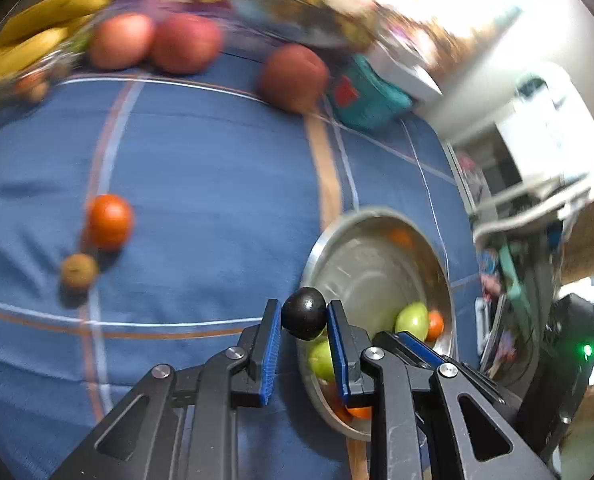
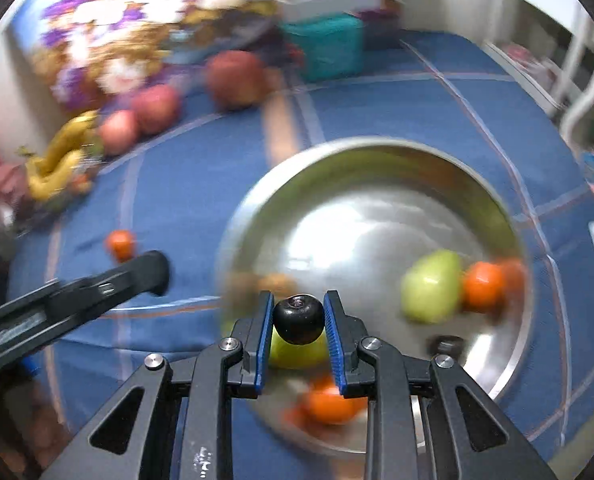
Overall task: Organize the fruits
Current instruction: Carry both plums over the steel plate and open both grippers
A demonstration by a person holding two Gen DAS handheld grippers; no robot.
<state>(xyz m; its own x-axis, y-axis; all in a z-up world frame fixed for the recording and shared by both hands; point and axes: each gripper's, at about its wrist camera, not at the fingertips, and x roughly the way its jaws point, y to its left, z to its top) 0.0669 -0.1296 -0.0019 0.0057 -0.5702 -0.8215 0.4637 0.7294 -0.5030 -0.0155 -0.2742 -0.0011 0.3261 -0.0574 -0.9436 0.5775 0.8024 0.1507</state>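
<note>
Loose fruit: an orange and a small brown fruit lie on the blue cloth, well left of the bowl.
Left tool: nearly closed, pinching a dark plum at the bowl's near rim; carry it further over the rim before you release.
Right tool: clamped on a second plum, above the bowl's near side.
Release: lower first, aiming for bare steel and avoiding the green fruit.
</note>
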